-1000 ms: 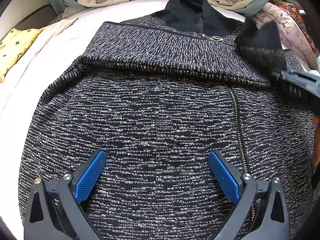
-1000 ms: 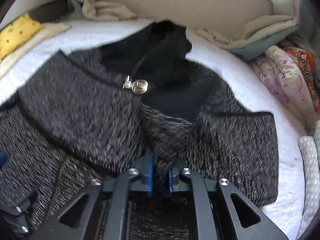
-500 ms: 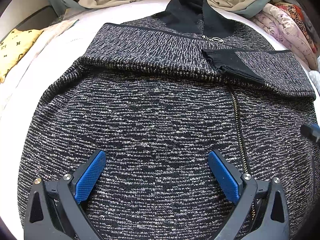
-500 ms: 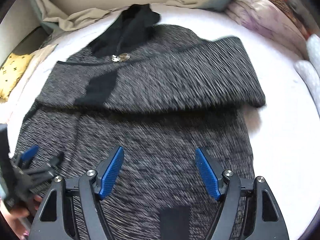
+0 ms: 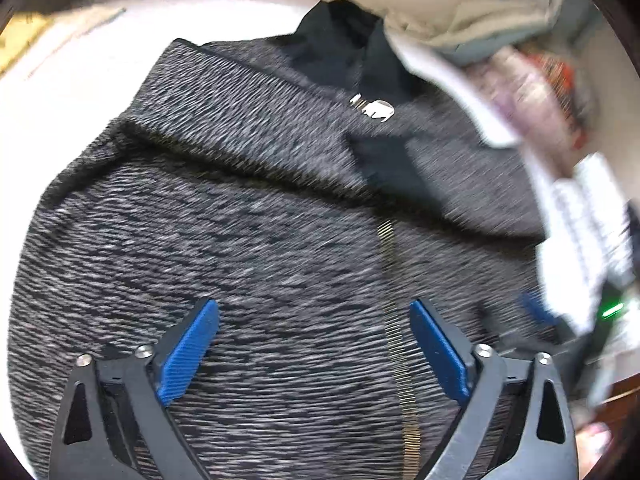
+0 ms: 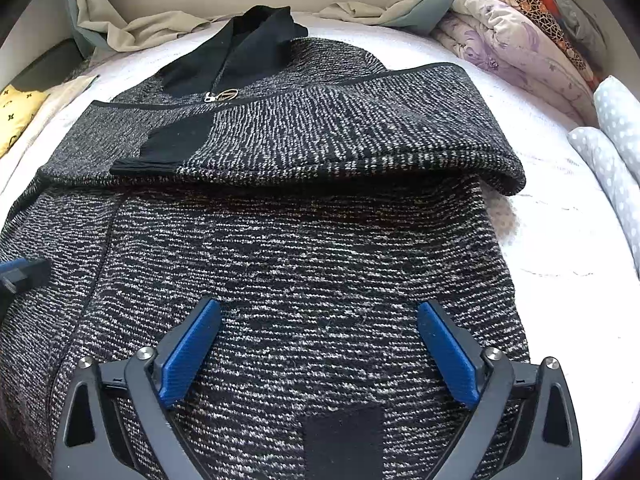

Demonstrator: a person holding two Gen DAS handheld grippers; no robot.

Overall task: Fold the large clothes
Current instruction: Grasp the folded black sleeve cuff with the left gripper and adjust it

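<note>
A black-and-white knit zip jacket [image 6: 320, 248] with a black collar [image 6: 248, 48] lies flat on a white bed [image 6: 560, 232]. Both sleeves are folded across the chest; the right sleeve [image 6: 340, 136] lies on top, its black cuff [image 6: 168, 148] pointing left. My right gripper [image 6: 320, 344] is open and empty above the jacket's lower right body. My left gripper [image 5: 314, 340] is open and empty over the jacket [image 5: 240, 248], left of the zipper [image 5: 394, 320]; that view is blurred. The left gripper's tip shows at the right wrist view's left edge [image 6: 20, 274].
Beige and grey-green bedding [image 6: 132, 28] is bunched at the head of the bed. A floral quilt [image 6: 520, 52] and dotted pillows [image 6: 612, 140] lie at the right. A yellow patterned cloth [image 6: 16, 116] lies at the far left.
One second ago my right gripper was shut on the right sleeve; it laid it across the chest, let go, opened and drew back. My left gripper is now swinging, blurring its view.
</note>
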